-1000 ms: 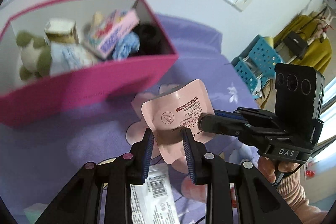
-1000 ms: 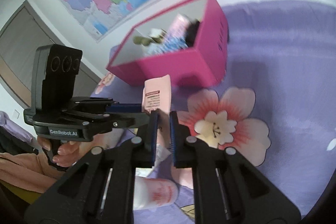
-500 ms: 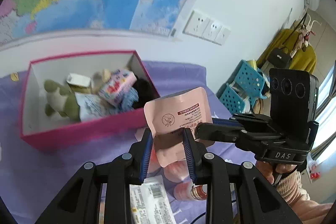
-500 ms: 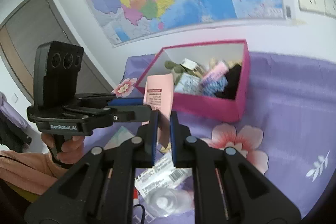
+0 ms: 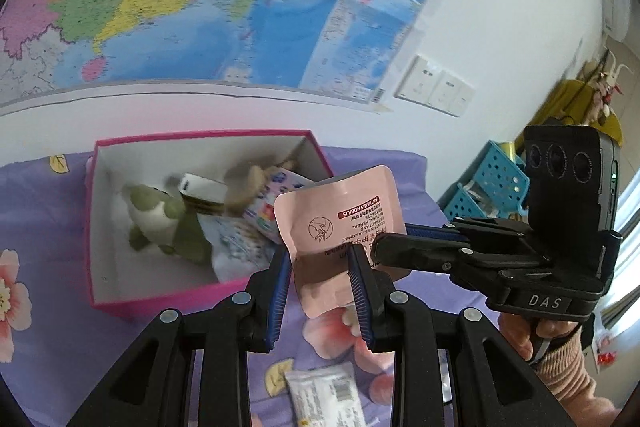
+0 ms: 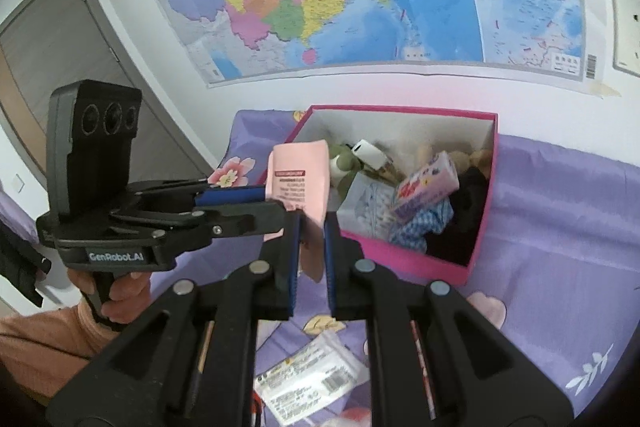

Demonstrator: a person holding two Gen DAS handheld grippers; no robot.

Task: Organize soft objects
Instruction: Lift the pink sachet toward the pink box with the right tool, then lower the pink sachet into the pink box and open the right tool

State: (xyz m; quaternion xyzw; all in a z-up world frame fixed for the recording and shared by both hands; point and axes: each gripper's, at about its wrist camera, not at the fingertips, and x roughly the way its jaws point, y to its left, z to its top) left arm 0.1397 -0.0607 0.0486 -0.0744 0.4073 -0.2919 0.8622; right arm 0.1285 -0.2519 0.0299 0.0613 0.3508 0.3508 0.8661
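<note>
While the pink pouch (image 5: 338,227) hangs in the air above the purple cloth (image 6: 560,235), just in front of the pink box (image 5: 160,301), it could slip or twist free. It is a thin, floppy sachet, and each tool grips only a small part of it. The right gripper (image 6: 310,231) has its jaws nearly closed, pinching the pouch edge-on. The left gripper (image 5: 320,263) stands with its jaws part-way open, spanning the pouch's lower width; the pads seem to touch its side edges, though how firmly I cannot tell. If the two hands pull apart or turn unevenly, I judge the film could crease, or drop short of the box.

The pouch looks flat and glossy, pale pink with a red label strip and small print, its corners rounded and its lower part slightly buckled.

The box already holds a green plush toy (image 5: 160,223), a small pastel packet (image 6: 426,187), a blue checked cloth (image 6: 420,227) and something dark, so space is tight. A white wrapped packet (image 6: 308,379) lies on the cloth below the grippers.
</note>
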